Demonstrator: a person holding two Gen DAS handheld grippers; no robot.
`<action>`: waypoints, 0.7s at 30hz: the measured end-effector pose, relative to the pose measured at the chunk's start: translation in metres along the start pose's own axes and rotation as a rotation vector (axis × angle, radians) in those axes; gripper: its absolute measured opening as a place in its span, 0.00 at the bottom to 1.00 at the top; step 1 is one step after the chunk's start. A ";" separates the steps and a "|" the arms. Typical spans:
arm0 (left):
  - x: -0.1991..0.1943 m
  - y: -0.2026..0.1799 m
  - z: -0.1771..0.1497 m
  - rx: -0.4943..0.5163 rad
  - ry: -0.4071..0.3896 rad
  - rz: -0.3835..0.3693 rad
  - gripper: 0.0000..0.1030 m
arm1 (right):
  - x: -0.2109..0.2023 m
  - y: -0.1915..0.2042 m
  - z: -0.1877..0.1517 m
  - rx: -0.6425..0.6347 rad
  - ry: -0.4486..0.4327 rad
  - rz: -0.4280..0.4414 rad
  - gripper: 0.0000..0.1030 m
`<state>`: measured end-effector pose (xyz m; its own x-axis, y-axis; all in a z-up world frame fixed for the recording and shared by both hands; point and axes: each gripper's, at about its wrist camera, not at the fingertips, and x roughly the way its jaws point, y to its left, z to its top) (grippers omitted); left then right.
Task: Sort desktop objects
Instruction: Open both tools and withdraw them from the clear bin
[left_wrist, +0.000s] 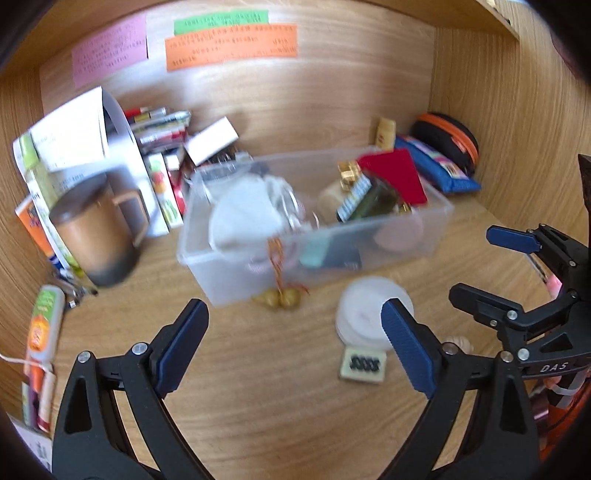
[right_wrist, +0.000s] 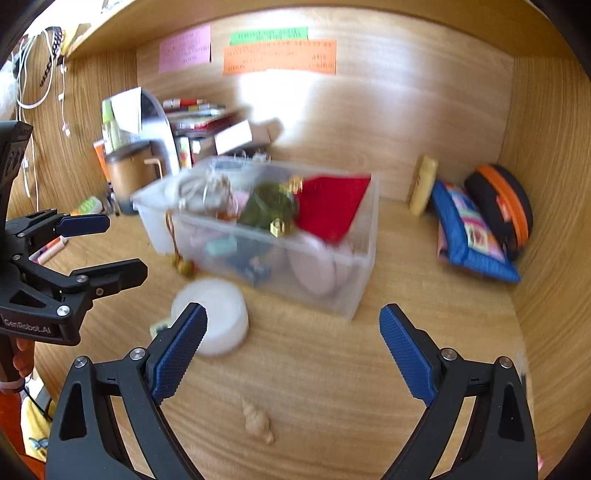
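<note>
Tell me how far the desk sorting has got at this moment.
Partly done. The clear bin already holds a red pouch, a white cloth and other bits. Nothing is in hand: the left hand-held gripper and right hand-held gripper both stand open. Left on the desk: the white round container, small seashell, patterned tile and gold charm.

Clear glossy plastic bin (left_wrist: 369, 236) on matt wood-grain desk (left_wrist: 258, 369); ribbed blue fingers (right_wrist: 181, 350)

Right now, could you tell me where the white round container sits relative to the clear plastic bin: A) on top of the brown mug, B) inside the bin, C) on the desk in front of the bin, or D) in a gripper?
C: the white round container rests on the desk in front of the clear plastic bin.
</note>
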<state>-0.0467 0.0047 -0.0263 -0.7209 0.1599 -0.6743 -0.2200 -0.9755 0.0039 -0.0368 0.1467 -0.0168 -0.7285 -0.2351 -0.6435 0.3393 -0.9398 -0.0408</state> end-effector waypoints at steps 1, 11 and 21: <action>0.001 -0.001 -0.004 -0.003 0.008 -0.005 0.93 | 0.001 0.000 -0.004 0.002 0.010 -0.001 0.91; 0.011 -0.012 -0.030 -0.038 0.101 -0.033 0.93 | 0.005 -0.004 -0.034 0.014 0.079 0.006 0.91; 0.019 -0.019 -0.048 -0.039 0.168 -0.082 0.93 | 0.002 -0.001 -0.050 0.002 0.108 0.024 0.91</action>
<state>-0.0242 0.0193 -0.0744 -0.5813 0.2152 -0.7847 -0.2461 -0.9657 -0.0826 -0.0084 0.1597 -0.0563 -0.6520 -0.2293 -0.7227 0.3546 -0.9347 -0.0233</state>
